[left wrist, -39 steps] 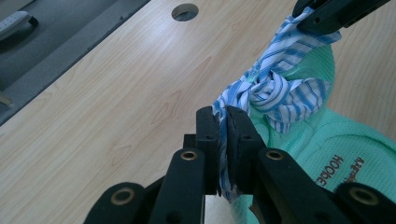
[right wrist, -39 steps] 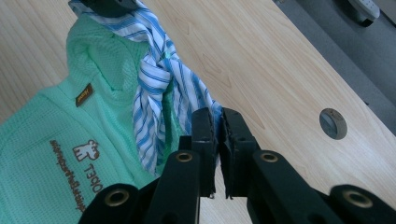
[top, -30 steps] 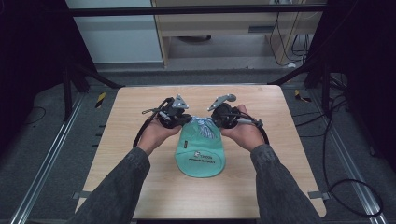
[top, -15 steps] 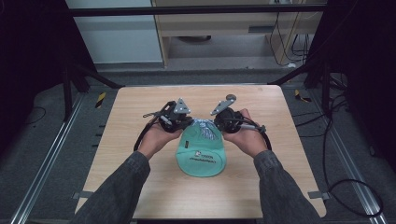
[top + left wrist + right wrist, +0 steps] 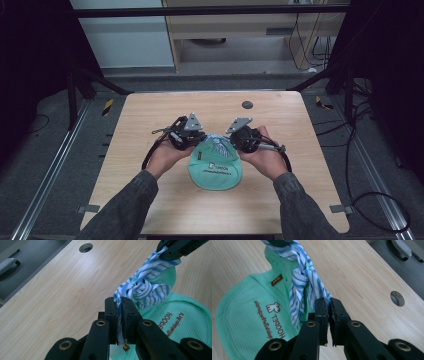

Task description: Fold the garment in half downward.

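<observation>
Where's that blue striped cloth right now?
In the high view the striped cloth sits mid-table, knotted at the far end of the green bag, stretched between the left tool and right tool, both clamped on it.

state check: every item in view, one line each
left tongs: shut on one end of the striped tie
right tongs: shut on the other end of the striped tie
striped tie: blue and white, knotted in the middle, stretched between both tongs
green bag: lying flat on the table, printed side up, neck bunched at the tie
table: bare wood, round hole at the far side
</observation>
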`<state>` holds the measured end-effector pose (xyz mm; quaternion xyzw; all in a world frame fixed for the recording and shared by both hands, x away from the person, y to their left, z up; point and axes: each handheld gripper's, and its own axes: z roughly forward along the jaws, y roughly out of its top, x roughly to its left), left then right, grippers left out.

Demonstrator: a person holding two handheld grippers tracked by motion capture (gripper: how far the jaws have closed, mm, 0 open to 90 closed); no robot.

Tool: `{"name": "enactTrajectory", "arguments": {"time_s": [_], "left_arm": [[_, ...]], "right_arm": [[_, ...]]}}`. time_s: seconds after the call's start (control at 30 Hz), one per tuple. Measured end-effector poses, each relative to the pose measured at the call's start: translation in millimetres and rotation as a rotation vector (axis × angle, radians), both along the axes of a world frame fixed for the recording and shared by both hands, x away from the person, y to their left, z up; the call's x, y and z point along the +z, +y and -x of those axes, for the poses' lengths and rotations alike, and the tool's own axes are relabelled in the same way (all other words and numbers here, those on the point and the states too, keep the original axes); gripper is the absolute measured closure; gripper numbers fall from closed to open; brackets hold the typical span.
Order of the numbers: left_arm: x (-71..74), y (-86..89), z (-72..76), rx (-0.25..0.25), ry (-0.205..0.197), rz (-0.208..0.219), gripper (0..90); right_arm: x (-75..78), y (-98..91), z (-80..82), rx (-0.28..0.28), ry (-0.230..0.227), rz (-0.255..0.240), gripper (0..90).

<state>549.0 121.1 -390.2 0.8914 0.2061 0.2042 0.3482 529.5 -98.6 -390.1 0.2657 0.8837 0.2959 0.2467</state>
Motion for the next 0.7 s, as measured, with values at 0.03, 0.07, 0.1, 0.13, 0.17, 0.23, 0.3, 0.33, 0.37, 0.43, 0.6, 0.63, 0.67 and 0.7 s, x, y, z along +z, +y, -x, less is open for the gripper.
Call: {"name": "enactTrajectory", "arguments": {"time_s": [0.03, 0.07, 0.1, 0.13, 0.17, 0.23, 0.3, 0.33, 0.37, 0.43, 0.6, 0.63, 0.67, 0.7], "left_arm": [[-0.6, -0.1, 1.8, -0.004, -0.003, -0.003, 84.2], [-1.3, -0.2, 4.0, -0.006, -0.003, -0.004, 84.1], [-2.4, 0.1, 6.4, -0.010, -0.008, -0.002, 84.1], [-3.7, 0.4, 8.6, -0.011, -0.008, 0.001, 84.1], [-5.2, 0.9, 10.4, -0.014, -0.005, 0.002, 84.1], [-8.6, 1.8, 13.8, -0.016, 0.003, 0.007, 84.2], [-11.5, 2.6, 16.9, -0.017, 0.004, 0.004, 84.2], [-12.5, 2.9, 18.4, -0.018, 0.008, 0.002, 84.2], [-12.5, 2.9, 18.4, -0.018, 0.008, 0.002, 84.1], [-14.8, 3.8, 22.0, -0.020, 0.013, -0.001, 84.0], [-17.0, 5.1, 27.1, -0.015, 0.017, 0.003, 83.9], [-17.5, 5.6, 28.3, -0.015, 0.016, 0.003, 83.9], [-18.2, 6.1, 29.5, -0.016, 0.018, 0.004, 83.9], [-18.8, 6.7, 30.8, -0.018, 0.022, 0.007, 83.9]], "right_arm": [[-1.1, -0.3, 1.3, 0.002, 0.002, 0.000, 85.1], [-2.5, -0.3, 2.7, 0.002, 0.000, -0.004, 85.0], [-3.9, -0.5, 4.1, 0.003, 0.001, -0.006, 85.0], [-4.7, -0.9, 5.9, 0.003, 0.007, -0.003, 85.0], [-6.3, -1.0, 7.7, 0.003, 0.004, -0.010, 85.0], [-9.2, -1.3, 11.1, 0.008, 0.007, -0.009, 85.0], [-12.5, -1.2, 14.1, 0.012, 0.010, -0.014, 85.1], [-13.8, -1.2, 15.5, 0.016, 0.016, -0.012, 85.1], [-15.4, -0.8, 16.6, 0.017, 0.014, -0.013, 85.1], [-18.1, -0.1, 18.5, 0.020, 0.017, -0.012, 85.1], [-22.9, 1.1, 20.5, 0.024, 0.026, -0.010, 85.0], [-23.2, 1.1, 20.7, 0.027, 0.026, -0.009, 85.0], [-23.6, 1.4, 21.5, 0.028, 0.029, -0.011, 85.0], [-24.1, 1.5, 22.2, 0.032, 0.029, -0.010, 85.0]]}}
